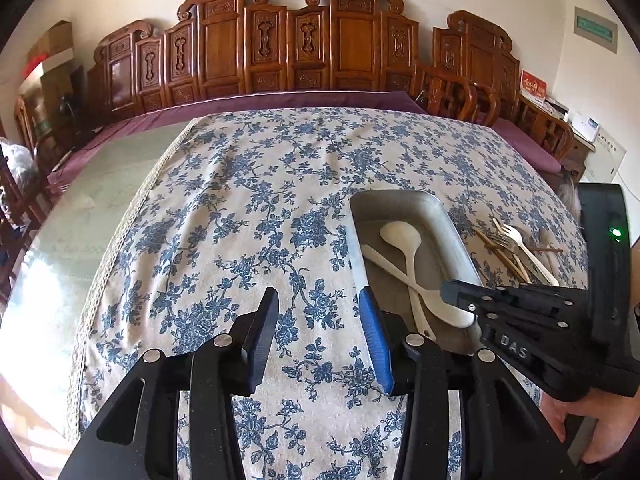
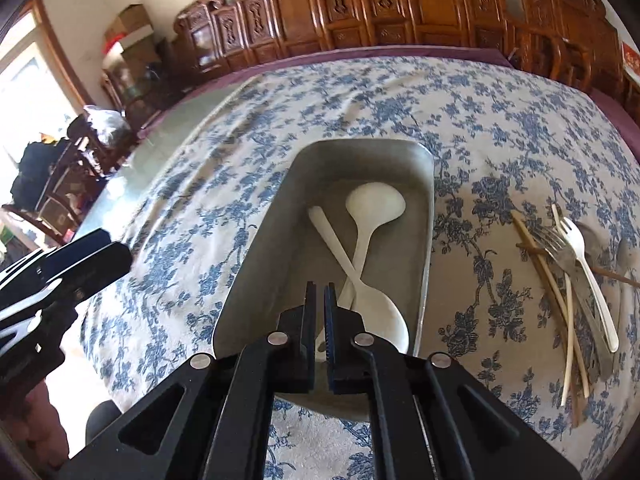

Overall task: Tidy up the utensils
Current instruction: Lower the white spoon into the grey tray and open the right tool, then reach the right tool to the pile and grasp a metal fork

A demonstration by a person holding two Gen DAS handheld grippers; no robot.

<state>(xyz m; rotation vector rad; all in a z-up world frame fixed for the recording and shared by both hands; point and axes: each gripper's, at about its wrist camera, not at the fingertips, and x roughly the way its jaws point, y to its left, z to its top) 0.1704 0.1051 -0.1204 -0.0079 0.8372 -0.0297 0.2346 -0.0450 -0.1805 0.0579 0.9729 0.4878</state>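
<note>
Spoons cross in tray; forks, chopsticks beside; right gripper nearly closed, left gripper spread

The right gripper is covering the near ends of the two white spoons in the metal tray, so whether it's gripping anything is getting lost. In the utensil pile, overlapping pieces are hiding each other, and the spoons underneath are barely showing.
</note>
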